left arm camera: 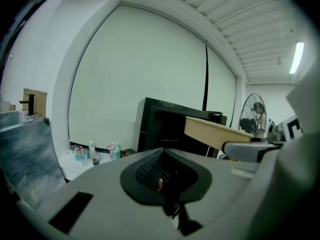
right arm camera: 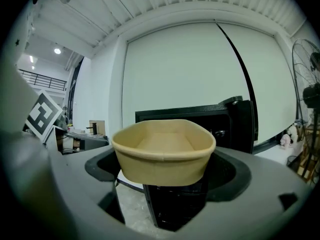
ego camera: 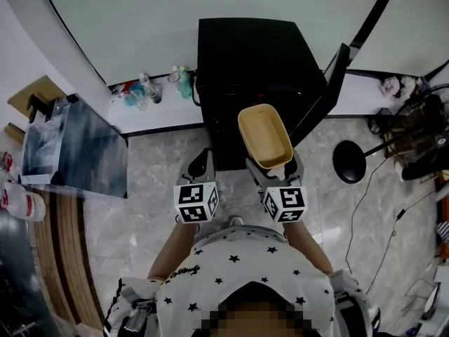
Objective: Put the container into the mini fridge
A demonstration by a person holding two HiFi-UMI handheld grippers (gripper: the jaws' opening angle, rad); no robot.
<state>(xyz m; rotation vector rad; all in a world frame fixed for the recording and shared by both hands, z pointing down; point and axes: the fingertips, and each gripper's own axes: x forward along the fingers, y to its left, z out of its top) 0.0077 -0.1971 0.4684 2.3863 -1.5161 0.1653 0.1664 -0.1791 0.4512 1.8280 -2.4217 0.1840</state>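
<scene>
Head view: the tan oval paper container (ego camera: 264, 137) is in the air in front of the black mini fridge (ego camera: 249, 62), at 12 o'clock from the person. The right hand-held gripper (ego camera: 276, 168) pinches its near end. The black fridge door (ego camera: 328, 90) stands open at 2 o'clock. The black round fan base (ego camera: 349, 161) sits on the floor at 3 o'clock, near the door. The left hand-held gripper (ego camera: 201, 168) waits at 9 o'clock of the right one, apart from the container.

Left gripper view: the left hand-held gripper (left arm camera: 165, 179) is clenched and carries nothing. The container (left arm camera: 216, 132) shows at 2 o'clock, level, before the fridge (left arm camera: 165, 124).

Right gripper view: the right hand-held gripper (right arm camera: 165, 184) is grasping the container (right arm camera: 164, 151) by the wall under the rim. The container looks empty. I judge it very light and thin, so a hard squeeze could buckle it. The rolled rim seems the stiffest place to hold. The fridge opening (right arm camera: 200, 119) is at 12 o'clock, and the door (right arm camera: 242, 124) narrows the way at 2 o'clock. The side at 9 o'clock looks free.
</scene>
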